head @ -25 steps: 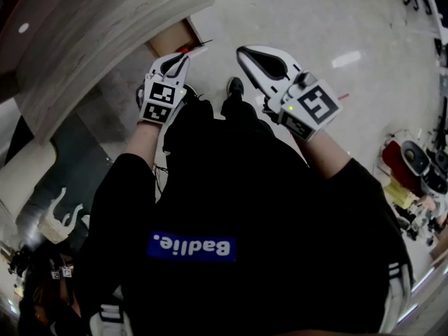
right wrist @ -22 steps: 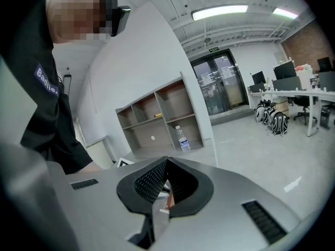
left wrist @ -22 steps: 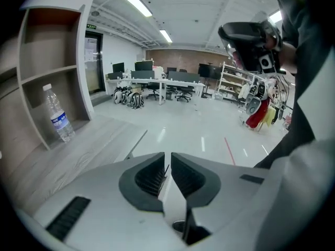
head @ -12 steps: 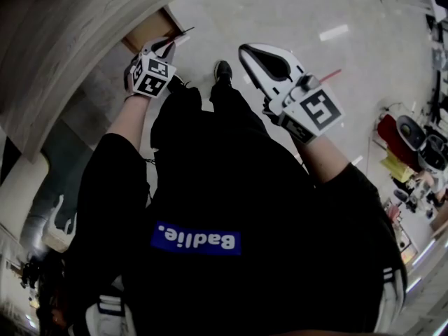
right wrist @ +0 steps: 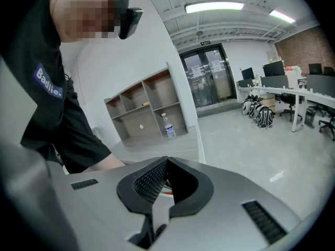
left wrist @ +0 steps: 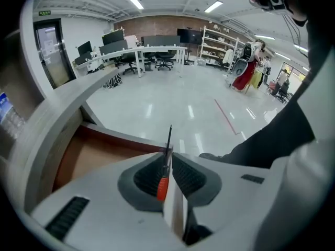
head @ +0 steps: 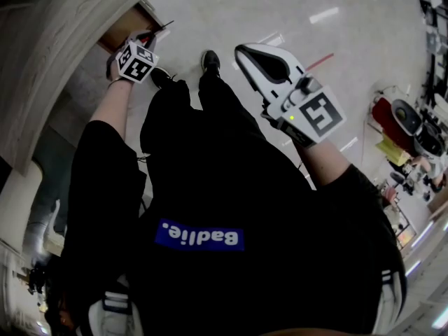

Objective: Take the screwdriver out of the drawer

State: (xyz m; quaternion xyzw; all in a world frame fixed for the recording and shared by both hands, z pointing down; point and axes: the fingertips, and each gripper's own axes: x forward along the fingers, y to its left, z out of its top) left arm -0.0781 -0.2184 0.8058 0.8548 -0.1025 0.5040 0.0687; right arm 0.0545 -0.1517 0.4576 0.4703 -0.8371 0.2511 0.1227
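L gripper (left wrist: 168,153) is clamped on the screwdriver (left wrist: 163,183): orange handle betw. the pads, shaft pointing far, up over the near edge of the open drawer (left wrist: 123,136) at far left. R gripper (head: 243,50) hangs mid-air, jaws together, apparently empty. Task looks nearly done; just carry it clear.

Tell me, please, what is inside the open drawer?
The visible part of the drawer shows only a bare brown bottom. The left gripper, shut on the screwdriver, covers its nearer part.
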